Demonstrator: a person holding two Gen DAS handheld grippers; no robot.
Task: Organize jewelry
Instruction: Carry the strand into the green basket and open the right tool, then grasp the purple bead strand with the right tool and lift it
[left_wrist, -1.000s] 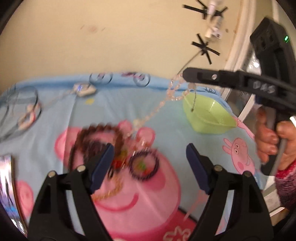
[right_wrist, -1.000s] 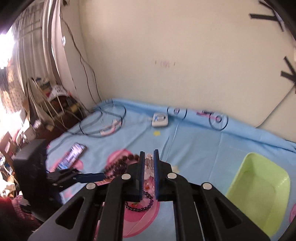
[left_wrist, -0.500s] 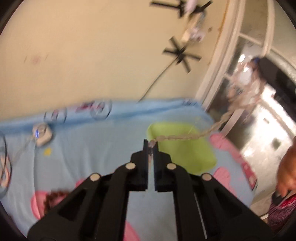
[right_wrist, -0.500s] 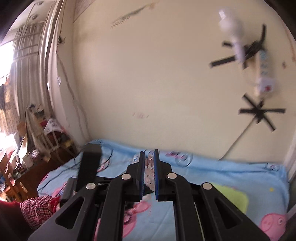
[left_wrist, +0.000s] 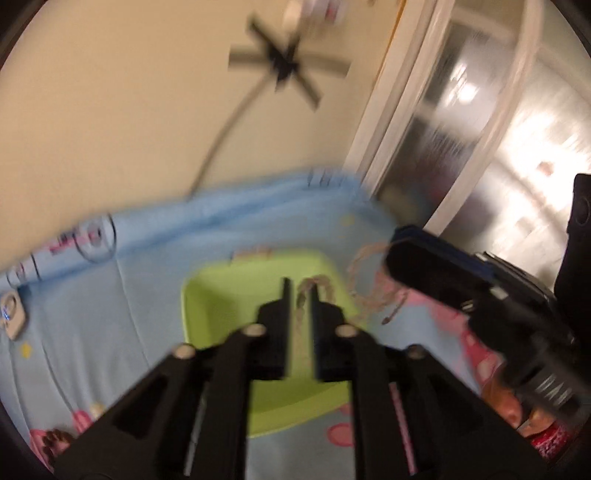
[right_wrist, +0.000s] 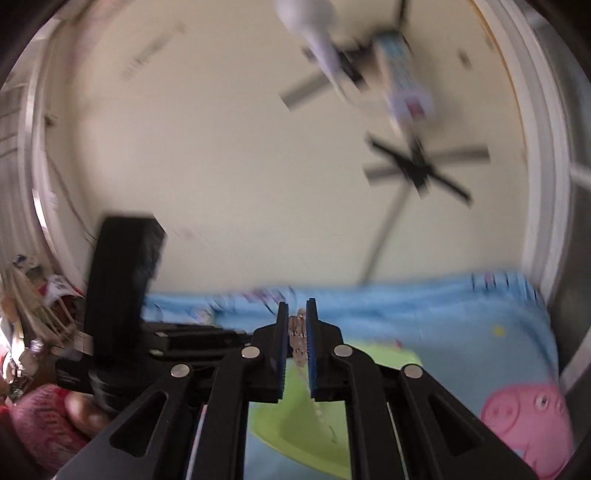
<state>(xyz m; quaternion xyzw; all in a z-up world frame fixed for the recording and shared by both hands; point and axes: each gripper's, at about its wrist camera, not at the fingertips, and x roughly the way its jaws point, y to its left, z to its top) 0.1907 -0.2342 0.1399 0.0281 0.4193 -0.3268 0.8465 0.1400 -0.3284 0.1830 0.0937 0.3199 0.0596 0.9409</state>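
Pale pink bead necklace (left_wrist: 364, 295) hangs above the green tray (left_wrist: 221, 295), clenched in the right hand-held gripper (right_wrist: 297, 325); the left hand-held gripper (left_wrist: 298, 295), jaws just parting, straddles one strand loosely. Trailing loops could snag the rim and spill outside.

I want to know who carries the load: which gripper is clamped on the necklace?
The right gripper: the necklace is pinched between its shut jaws. The left gripper has just been opening, a gap showing.

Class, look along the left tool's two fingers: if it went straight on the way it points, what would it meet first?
Probably the green tray on the blue sheet: the left tool points down into it, with the pale bead chain at its tips. Blur leaves depth uncertain.
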